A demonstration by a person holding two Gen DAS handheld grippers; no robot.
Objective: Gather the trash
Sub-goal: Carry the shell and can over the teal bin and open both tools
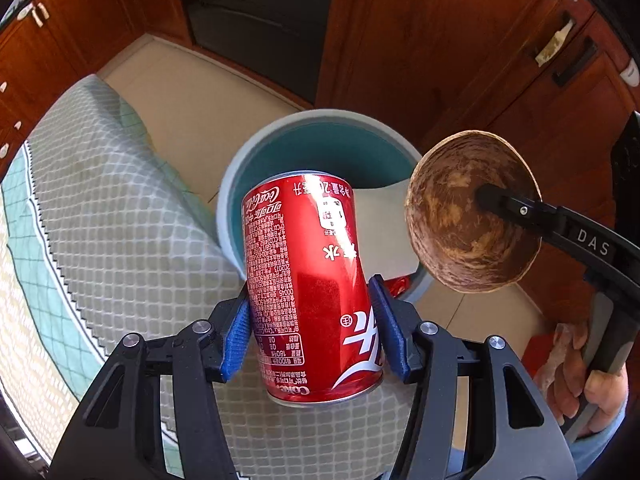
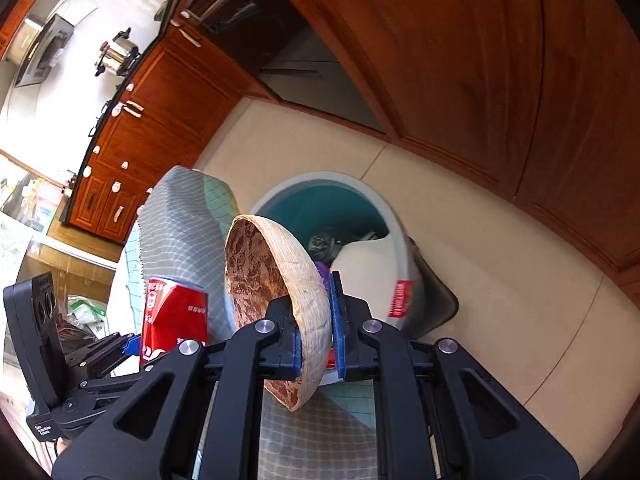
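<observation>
Red can [image 1: 308, 280] hiding bin [image 1: 240, 184], contents unclear

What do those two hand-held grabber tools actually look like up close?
Both are black plastic frames with cut-out triangular openings and round silver bolts at the joints. Each finger ends in a ribbed blue pad. The right gripper has white letters "DAS" along its finger arm and a grey handle. The left gripper carries a black box with a small white label.

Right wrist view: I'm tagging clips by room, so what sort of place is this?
Most likely a home kitchen: wooden cabinets under a counter, a steel pot on it, and a waste bin on the tiled floor.
</observation>
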